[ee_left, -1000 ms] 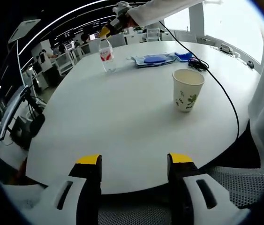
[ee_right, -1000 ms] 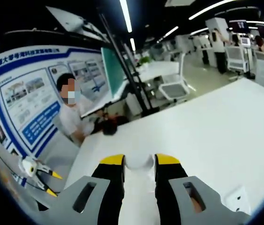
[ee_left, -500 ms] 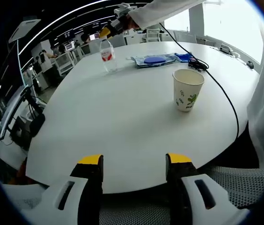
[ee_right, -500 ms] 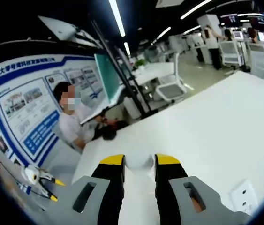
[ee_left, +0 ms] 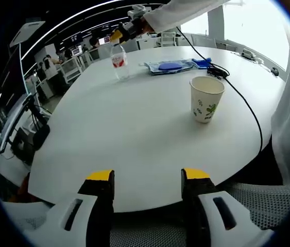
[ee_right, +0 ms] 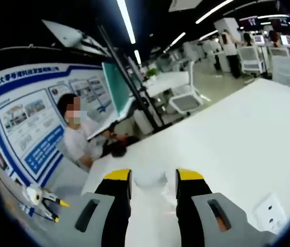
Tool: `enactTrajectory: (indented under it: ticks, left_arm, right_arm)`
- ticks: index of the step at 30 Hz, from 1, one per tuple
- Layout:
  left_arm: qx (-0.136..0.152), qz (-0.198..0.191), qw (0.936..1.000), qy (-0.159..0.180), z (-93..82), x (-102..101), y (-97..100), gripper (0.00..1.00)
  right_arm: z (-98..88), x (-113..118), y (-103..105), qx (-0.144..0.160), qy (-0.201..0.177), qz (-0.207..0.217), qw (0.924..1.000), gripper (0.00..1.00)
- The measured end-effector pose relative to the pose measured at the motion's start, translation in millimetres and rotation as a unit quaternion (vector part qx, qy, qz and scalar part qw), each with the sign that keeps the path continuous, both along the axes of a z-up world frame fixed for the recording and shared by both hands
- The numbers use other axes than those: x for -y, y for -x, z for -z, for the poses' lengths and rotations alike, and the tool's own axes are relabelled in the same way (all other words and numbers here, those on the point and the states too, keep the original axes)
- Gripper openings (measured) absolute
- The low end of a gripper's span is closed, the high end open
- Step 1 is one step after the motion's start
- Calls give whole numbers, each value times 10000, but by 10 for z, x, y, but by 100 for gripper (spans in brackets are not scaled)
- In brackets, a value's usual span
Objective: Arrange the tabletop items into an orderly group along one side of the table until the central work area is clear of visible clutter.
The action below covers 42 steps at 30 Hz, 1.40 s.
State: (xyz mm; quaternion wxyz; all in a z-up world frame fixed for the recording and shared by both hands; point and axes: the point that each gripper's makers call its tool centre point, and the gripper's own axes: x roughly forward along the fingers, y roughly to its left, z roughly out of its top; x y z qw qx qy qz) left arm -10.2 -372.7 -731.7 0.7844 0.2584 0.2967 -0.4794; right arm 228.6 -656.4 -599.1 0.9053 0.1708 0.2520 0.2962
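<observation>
Left gripper view: my left gripper (ee_left: 147,177) hangs released at the white table (ee_left: 134,128) edge, while my right gripper (ee_left: 126,32) flanks a water bottle's (ee_left: 118,60) cap with a slight gap. A paper cup (ee_left: 205,99) stands mid-table.

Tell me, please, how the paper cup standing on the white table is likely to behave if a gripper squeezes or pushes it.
The paper cup looks thin-walled and open-topped, so a firm squeeze would probably dent it. It seems light, standing upright on the smooth table, so a low push should slide it, a high one may tip it. Its contents cannot be seen.
</observation>
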Motion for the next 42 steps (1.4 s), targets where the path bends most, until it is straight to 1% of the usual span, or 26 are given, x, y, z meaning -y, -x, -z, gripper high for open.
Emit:
enactTrajectory:
  ticks: [2,3,4,6,8,9,11,12,14,15,16,18,20,21,22,24,25,26,29,33,36,38,40,42]
  left_arm:
    - [-29,-5,10000,-13,9,2,5,53]
    - [-36,-6,10000,-10,9,4,7,54]
    - [-45,-11,10000,1,9,7,6,55]
    - [-62,-51,9999,77,-8,19,0,58]
    - [-107,-110,9995,264,-52,50,-5,62]
    - [-98,-101,9995,285,-58,55,-5,65]
    - [-73,-83,9994,329,-68,69,-3,68]
    - [-59,-72,9992,397,-87,87,-1,70]
    - [-39,-71,9989,466,-111,104,-6,73]
    - [-40,-75,9989,453,-105,101,-7,73]
    - [-57,-84,9990,445,-98,99,-5,73]
    - [-83,-101,9992,373,-64,89,-7,73]
    - [-87,-86,9995,285,-37,78,1,74]
    - [-107,-53,9996,258,-24,83,15,75]
    - [-115,-25,9997,236,-17,85,23,75]
    - [-108,1,9997,216,-10,79,26,76]
    - [-113,-4,9997,214,-9,78,25,77]
    - [-116,-20,9997,219,-14,79,20,77]
    - [-90,-51,9996,257,-35,79,8,78]
    - [-100,-34,9996,271,-38,86,16,78]
    - [-114,-39,9995,295,-44,88,18,77]
    - [-104,-57,9995,280,-42,79,10,77]
    - [-95,-66,9996,263,-39,74,5,77]
    - [-38,-41,9997,253,-52,77,1,78]
  right_arm:
    - [-7,27,3,47,55,165,9998,42]
    - [-12,29,9,57,51,186,9998,47]
    - [-39,34,39,92,1,247,9997,50]
    - [-66,41,113,67,-92,312,9994,52]
    - [-56,61,219,-67,-114,315,9994,52]
    - [-62,73,262,-62,-99,317,9994,53]
    - [-110,76,422,-13,-57,338,9994,56]
    - [-140,118,495,16,-57,441,9990,59]
    - [-219,151,581,162,-188,629,9977,62]
    - [-262,168,651,212,-361,809,9958,62]
    - [-260,175,734,167,-506,943,9941,62]
    - [-236,137,895,121,-477,862,9951,64]
    - [-234,114,1079,207,-369,925,9948,64]
    - [-236,102,1157,212,-375,948,9946,64]
    - [-250,97,1236,241,-416,996,9939,64]
    - [-301,100,1377,334,-717,1361,9875,64]
    - [-292,62,1490,279,-838,1401,9862,64]
    - [-285,36,1589,293,-849,1426,9857,64]
    - [-265,-7,1786,271,-798,1535,9845,64]
    - [-305,-55,1974,297,-767,1604,9836,64]
    - [-345,-63,2107,340,-767,1738,9812,64]
    - [-372,-52,2186,377,-799,1918,9774,64]
    - [-385,-61,2283,387,-862,2159,9718,64]
    - [-386,-137,2387,448,-844,2186,9711,64]
